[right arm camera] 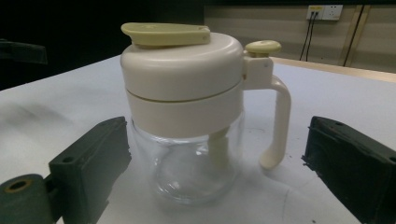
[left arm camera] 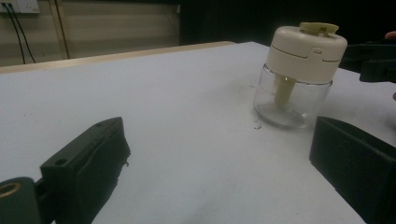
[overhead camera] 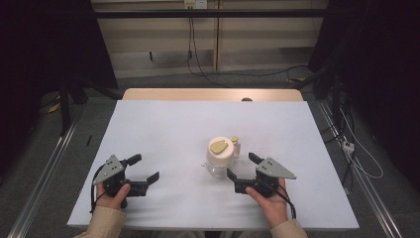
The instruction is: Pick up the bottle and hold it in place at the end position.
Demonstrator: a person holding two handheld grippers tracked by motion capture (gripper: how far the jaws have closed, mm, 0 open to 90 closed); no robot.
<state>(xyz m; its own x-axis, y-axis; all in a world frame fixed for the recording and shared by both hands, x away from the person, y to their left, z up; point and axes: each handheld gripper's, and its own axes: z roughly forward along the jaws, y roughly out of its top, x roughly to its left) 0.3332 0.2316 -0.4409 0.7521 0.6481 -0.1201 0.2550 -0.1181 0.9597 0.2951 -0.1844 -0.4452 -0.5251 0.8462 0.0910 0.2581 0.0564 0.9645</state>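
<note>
Glass jar (overhead camera: 221,157) with cream lid stands mid-tabletop (overhead camera: 163,129), just ahead of right tool (overhead camera: 243,171), jaws spread, not touching. Left tool (overhead camera: 144,168) spread, well apart. Jar looks empty.

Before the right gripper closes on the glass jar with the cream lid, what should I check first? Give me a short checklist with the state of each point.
1. Right gripper open: ok, jaws spread wide.
2. Jar lined up between its jaws: ok in the right gripper view.
3. Jar upright on the table: ok.
4. Lid seated on the glass: ok, no gap seen.
5. Handle out of the jaw path: cannot tell; it points toward one jaw.
6. Left gripper apart from the jar: ok, open and off to the side.
</note>
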